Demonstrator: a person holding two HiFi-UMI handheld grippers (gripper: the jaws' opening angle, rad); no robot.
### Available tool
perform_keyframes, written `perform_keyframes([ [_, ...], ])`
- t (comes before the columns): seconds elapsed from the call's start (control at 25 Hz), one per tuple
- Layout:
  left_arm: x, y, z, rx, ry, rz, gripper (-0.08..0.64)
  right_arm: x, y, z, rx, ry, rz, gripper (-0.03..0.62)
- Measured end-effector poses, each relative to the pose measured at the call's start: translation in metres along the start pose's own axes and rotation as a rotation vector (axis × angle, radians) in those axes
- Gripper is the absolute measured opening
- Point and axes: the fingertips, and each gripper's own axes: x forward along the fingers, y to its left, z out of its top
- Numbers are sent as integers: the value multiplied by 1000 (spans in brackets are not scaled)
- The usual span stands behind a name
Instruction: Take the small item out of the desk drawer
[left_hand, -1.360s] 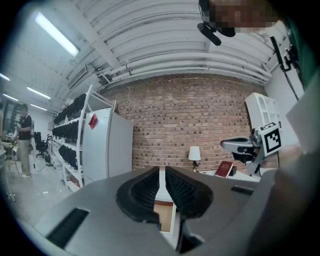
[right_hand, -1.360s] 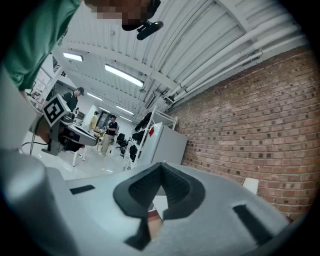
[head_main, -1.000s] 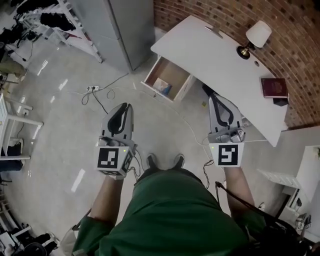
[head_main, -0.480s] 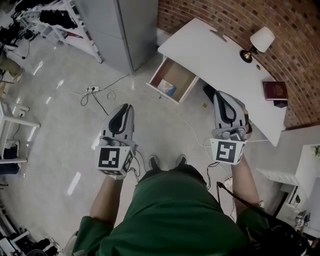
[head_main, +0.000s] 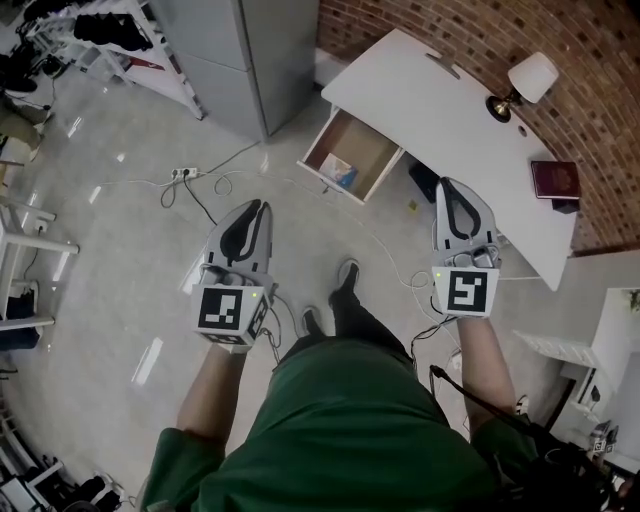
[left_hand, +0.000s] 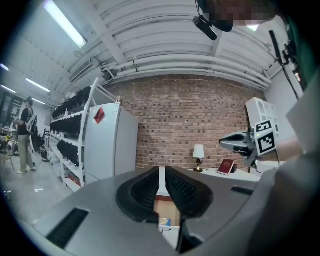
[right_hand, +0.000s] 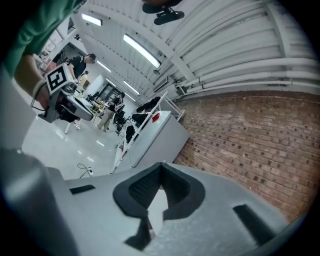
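Short of the open drawer (head_main: 366, 150) (small item (head_main: 338, 174) inside), left tongs (head_main: 261, 205) and right tongs (head_main: 448, 185) hang clenched, empty.

Overhead and gripper views, toward desk (head_main: 440, 110)

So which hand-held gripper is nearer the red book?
Right. The right hand-held gripper is by the desk, close to the book; the left hand-held gripper is farther off, over the floor.

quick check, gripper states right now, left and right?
Left gripper: closed, holding nothing.
Right gripper: closed, holding nothing.
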Motion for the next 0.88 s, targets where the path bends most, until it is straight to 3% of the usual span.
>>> perform_keyframes([
  [0.36,47,11,-3,37,37,27,37,60,-11,-26,96,-23,54,3],
  [0.52,82,21,-12,24,104,59,37,99,-22,-43,128,-27,91,3],
  [0.68,123,28,-18,56,89,71,37,136,-31,-64,170,-22,135,3],
  [0.88,170,24,-34,63,143,76,37,165,-31,-97,218,0,209,3],
])
